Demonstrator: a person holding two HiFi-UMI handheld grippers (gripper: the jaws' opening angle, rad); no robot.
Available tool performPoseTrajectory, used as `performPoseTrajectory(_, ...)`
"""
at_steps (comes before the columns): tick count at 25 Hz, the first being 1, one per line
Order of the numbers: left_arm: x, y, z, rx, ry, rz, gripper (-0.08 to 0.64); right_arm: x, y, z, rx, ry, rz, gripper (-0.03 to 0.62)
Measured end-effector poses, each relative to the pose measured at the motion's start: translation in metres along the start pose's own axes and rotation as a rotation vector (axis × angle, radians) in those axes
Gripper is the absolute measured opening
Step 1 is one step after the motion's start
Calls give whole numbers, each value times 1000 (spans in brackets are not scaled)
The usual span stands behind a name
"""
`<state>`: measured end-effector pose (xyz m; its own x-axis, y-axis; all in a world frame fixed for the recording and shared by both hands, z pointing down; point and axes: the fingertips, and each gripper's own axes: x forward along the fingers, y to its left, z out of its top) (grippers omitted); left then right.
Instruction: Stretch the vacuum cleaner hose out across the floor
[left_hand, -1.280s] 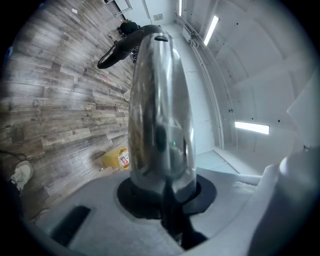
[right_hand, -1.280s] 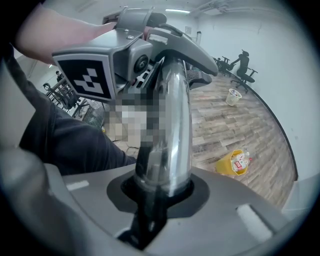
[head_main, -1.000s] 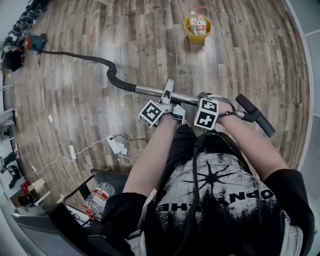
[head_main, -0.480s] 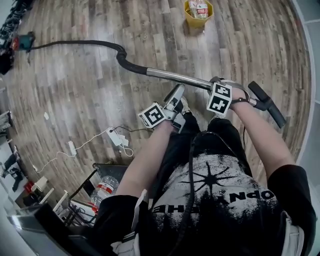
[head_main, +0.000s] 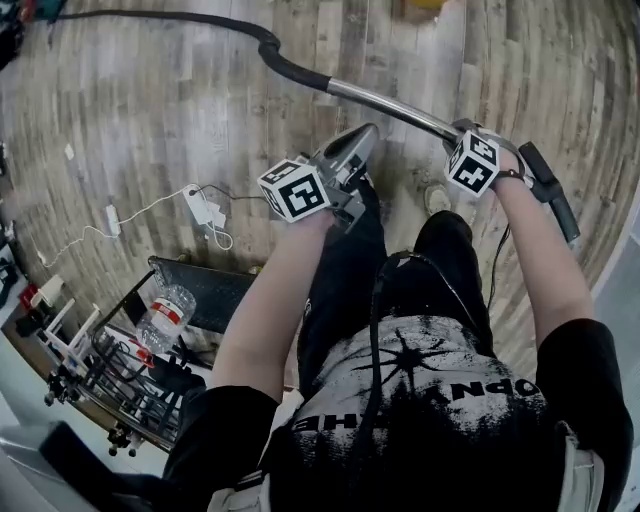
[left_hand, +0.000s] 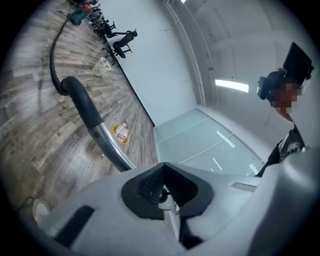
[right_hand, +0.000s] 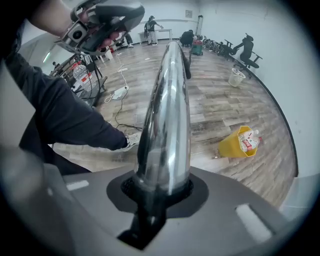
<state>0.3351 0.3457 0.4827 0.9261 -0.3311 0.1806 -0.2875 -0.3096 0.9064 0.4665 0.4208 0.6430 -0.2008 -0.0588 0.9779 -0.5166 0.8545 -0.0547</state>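
Fingers on your right gripper pinch the shiny chrome vacuum tube; fingers on your left gripper have just pressed together, empty.

Blk hose, chrome tube, yellow bin, grey-brown plank floor.

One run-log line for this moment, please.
left gripper: jaws just closed, empty | right gripper: shut on metal tube | hose: trailing across floor
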Motion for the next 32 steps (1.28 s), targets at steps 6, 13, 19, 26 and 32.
performPoseTrajectory(6, 51, 58, -32, 179, 62, -45, 0, 102, -27, -55, -56, 17, -50, 83)
performPoseTrajectory(13, 111, 180, -57, 473, 175, -55, -2, 236, -89, -92, -36, 21, -132, 81)
performPoseTrajectory(19, 168, 252, -94, 779, 361, -115, -2, 334, -115, -138, -70, 20, -166, 80)
performPoseTrajectory(26, 206, 285, -130, 947, 421, -67, -2, 425, -135, -197, -113, 23, -129, 67)
performPoseTrajectory(32, 203, 280, -170, 963, 466, -21, -1, 462, -134, -220, -126, 18, -105, 72)
